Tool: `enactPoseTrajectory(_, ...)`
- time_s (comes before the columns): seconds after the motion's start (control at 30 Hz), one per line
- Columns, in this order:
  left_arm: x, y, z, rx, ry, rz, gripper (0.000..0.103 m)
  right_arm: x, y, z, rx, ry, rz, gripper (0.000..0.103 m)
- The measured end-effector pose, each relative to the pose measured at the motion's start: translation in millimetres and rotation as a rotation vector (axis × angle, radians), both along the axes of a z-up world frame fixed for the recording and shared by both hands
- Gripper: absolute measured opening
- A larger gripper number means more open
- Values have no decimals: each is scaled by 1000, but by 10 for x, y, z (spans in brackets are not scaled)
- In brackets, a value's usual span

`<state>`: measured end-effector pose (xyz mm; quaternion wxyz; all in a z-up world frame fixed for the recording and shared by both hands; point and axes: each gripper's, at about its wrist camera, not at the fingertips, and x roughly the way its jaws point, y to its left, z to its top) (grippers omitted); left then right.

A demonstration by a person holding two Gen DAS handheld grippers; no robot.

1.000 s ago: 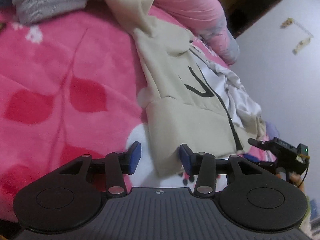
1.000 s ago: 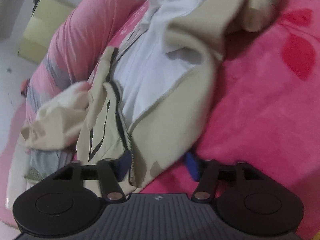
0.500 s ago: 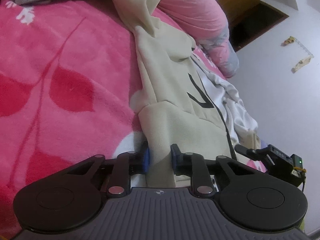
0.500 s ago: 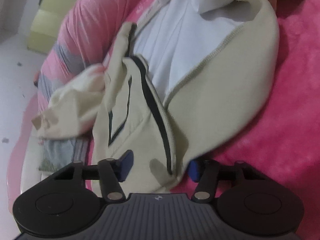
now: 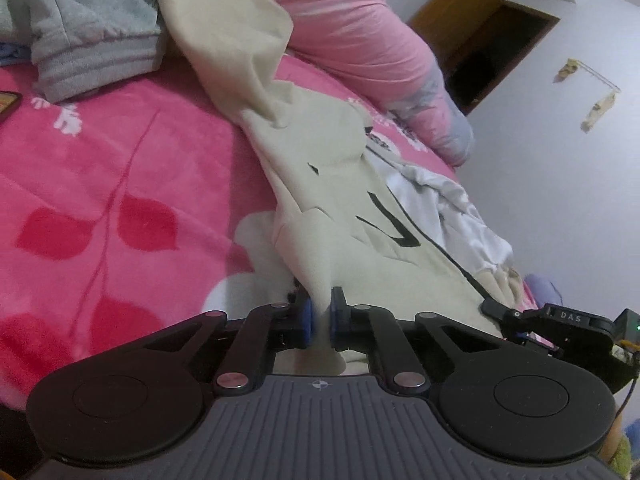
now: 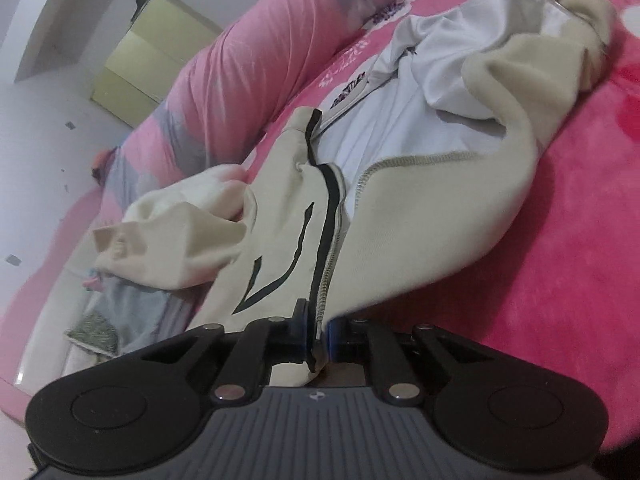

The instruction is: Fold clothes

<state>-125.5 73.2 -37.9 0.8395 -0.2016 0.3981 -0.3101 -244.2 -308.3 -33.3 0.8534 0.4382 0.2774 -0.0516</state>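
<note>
- Pink fleece blanket (image 5: 120, 184) with red leaf prints covers the bed; a rolled pink quilt (image 5: 360, 44) lies along its far side, with pale wall and a dark wooden opening beyond.
- Cream zip jacket (image 5: 320, 168) lies spread lengthwise across the blanket, its near hem toward both cameras; the front is unzipped, so the white lining (image 6: 404, 120) shows on the opened side.
- Grey garment (image 5: 92, 28) sits bunched at the far left, touching the jacket's far end, which rises in a loose fold.
- Left gripper (image 5: 319, 320) is pressed together on the jacket's hem corner, the cloth drawn up taut between its blue pads.
- Right gripper (image 6: 319, 334) is likewise pinching the hem, just where the black zip tape (image 6: 330, 216) ends; one sleeve (image 6: 176, 236) lies crumpled to the left in that view.
- Judged from this, both bottom corners are held, fitting either a pull to flatten the jacket or the carry of the hem toward the collar.
- Either way the next move calls for even tension from both hands, keeping the open panel from flopping further and the sleeve from being trapped in a lump.
</note>
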Motion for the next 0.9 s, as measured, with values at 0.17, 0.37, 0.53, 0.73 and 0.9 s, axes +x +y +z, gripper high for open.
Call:
enactPoseTrajectory(0.17, -84, 61, -155, 44, 39, -13, 6, -163, 92, -201, 54, 45, 9, 10)
enactPoseTrajectory(0.37, 5, 8, -421, 112, 46, -83, 14, -103, 7, -565, 74, 172, 86, 18)
enactPoseTrajectory(0.53, -60, 262, -266, 170, 42, -75, 34, -474, -107, -225, -82, 219, 147, 49)
enactPoseTrajectory(0.73, 19, 425, 105, 257, -97, -12, 34, -427, -232, 440, -268, 94, 157, 50)
enactPoseTrajectory(0.9, 543, 25, 221, 240, -229, -58, 34, 468, -324, 355, -302, 88, 184, 50)
